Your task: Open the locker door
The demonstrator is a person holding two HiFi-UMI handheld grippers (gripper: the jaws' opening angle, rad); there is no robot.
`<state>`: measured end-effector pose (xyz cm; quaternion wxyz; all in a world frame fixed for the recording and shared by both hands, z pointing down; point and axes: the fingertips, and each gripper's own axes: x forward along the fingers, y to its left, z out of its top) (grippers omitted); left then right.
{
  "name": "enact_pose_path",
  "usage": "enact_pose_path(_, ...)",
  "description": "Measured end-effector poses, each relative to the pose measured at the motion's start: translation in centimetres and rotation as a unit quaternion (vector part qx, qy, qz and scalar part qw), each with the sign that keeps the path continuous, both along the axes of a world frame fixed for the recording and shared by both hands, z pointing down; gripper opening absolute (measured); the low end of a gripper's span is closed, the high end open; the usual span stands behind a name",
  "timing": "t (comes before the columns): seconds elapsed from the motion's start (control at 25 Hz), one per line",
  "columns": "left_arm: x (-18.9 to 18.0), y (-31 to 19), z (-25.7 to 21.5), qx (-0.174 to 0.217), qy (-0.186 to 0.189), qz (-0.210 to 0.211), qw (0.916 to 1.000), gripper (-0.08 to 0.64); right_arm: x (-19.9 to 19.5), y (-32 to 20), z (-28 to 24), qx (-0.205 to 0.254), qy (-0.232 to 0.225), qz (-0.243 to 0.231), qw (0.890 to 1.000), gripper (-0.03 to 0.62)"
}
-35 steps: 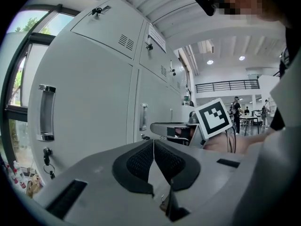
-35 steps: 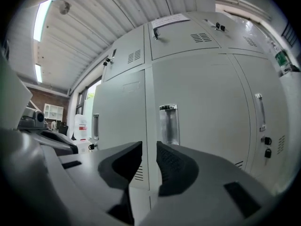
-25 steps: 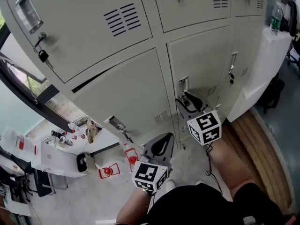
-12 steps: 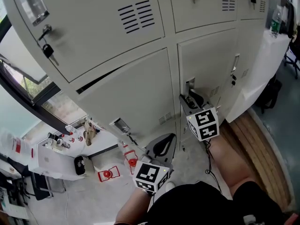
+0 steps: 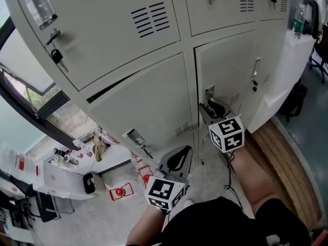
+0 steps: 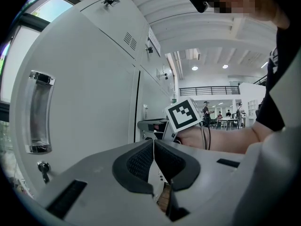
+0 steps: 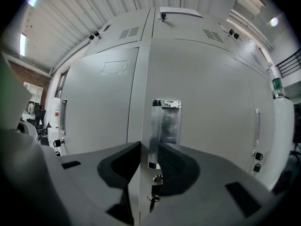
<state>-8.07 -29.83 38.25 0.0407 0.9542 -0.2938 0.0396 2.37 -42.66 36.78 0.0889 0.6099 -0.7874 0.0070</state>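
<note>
While the right tongs [image 7: 149,155] have just been closing, the bright left lip of the handle [image 7: 164,121] stands between their jaws. The pads look to bear on it near its lower end, and the bite is narrow. Left tongs [image 6: 153,157]: jaws together, nothing in them, held low and apart from the lockers.

The handle sits at the left edge of the locker door [image 5: 228,65], the lower door of the middle column. It is closed and flush with its frame. A lock [image 7: 157,177] with a key hanging from it lies just under the handle, below the jaws. The neighbour door [image 5: 141,104] to the left shows a dark gap along its top; it is not the one in hand.

Judgement: the step in hand is making the grip sure before the pull.
- Handle at the left, so hinges are likely at the right. The pull should come back toward the person and curve rightward with the door's arc; pulled straight out, the thin lip may slide off the pads.
- The jaws are best seated deeper on the lip first, if it allows.
- Tongs kept about level and square to the door; a twist would pry at the lip.
- Start slowly. Whether the lock is turned cannot be told; if the door does not give, ease off and do not haul.
- The person stands close and will probably need to give ground as the door swings.
</note>
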Motion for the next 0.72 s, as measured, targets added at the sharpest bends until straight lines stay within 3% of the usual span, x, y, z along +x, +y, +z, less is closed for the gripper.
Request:
enact_pose_path(0.44, 1.3, 1.3, 0.1, -0.005, 0.004, 0.0, 1.0, 0.02, 0.9, 3.3, 0.0, 0.007, -0.018, -0.048, 0.999, 0.161)
enact_pose_path(0.72, 4.2, 2.8, -0.1, -0.008, 0.012, 0.028, 0.9995, 0.02, 2.3, 6.4, 0.0, 0.0, -0.019, -0.082, 0.996, 0.163)
